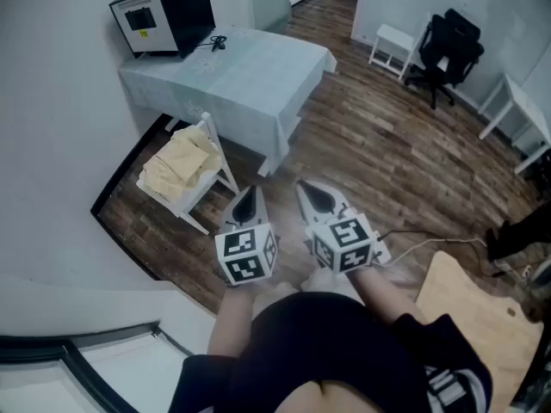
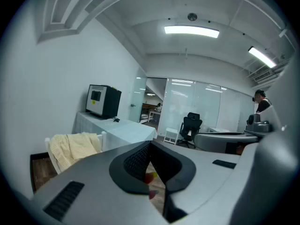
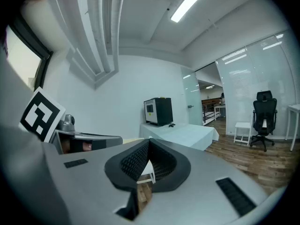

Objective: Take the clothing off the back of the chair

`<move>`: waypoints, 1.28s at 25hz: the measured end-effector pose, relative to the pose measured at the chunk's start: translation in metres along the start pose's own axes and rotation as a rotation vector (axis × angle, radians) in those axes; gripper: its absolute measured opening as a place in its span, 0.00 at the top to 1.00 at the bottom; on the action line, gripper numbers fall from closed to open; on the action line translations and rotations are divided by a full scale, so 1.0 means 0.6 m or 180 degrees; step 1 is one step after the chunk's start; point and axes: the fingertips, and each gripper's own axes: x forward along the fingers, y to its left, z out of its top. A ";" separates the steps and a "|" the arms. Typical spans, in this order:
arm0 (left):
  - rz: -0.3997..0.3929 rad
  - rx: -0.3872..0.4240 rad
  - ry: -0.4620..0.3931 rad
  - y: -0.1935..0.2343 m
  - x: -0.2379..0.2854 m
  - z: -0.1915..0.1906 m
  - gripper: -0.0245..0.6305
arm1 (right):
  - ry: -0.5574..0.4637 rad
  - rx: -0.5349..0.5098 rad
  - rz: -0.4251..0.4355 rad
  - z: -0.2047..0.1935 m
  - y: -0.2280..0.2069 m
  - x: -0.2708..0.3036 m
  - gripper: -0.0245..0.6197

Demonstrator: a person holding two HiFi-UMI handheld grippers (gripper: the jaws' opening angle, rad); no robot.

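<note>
1 pale yellow garment (image 1: 179,166) lies draped over the white chair (image 1: 215,149) at the left, beside the cloth-covered table (image 1: 258,67). It is well apart from both tools, so the job looks not yet begun. The left gripper (image 1: 248,203) and the right gripper (image 1: 317,198) hang side by side near the person's body, tipped slightly down toward the chair, probably ready to approach. Each has its jaws pressed fully together on nothing and touches nothing.
</note>
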 end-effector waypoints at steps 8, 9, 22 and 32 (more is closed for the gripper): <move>-0.0026 0.0037 -0.0009 0.000 0.000 0.002 0.97 | -0.0015 0.0058 -0.0029 -0.001 -0.001 0.007 0.95; -0.0027 0.0039 -0.0011 0.000 0.001 0.002 0.97 | -0.0011 0.0055 -0.0027 -0.001 0.001 0.008 0.95; -0.0048 0.0050 0.0015 0.015 -0.002 0.003 0.97 | -0.0097 0.0235 0.0036 0.005 0.016 0.020 0.94; 0.0088 -0.0027 0.0021 0.059 -0.008 0.003 0.97 | -0.0044 0.0196 0.0191 0.006 0.046 0.051 0.94</move>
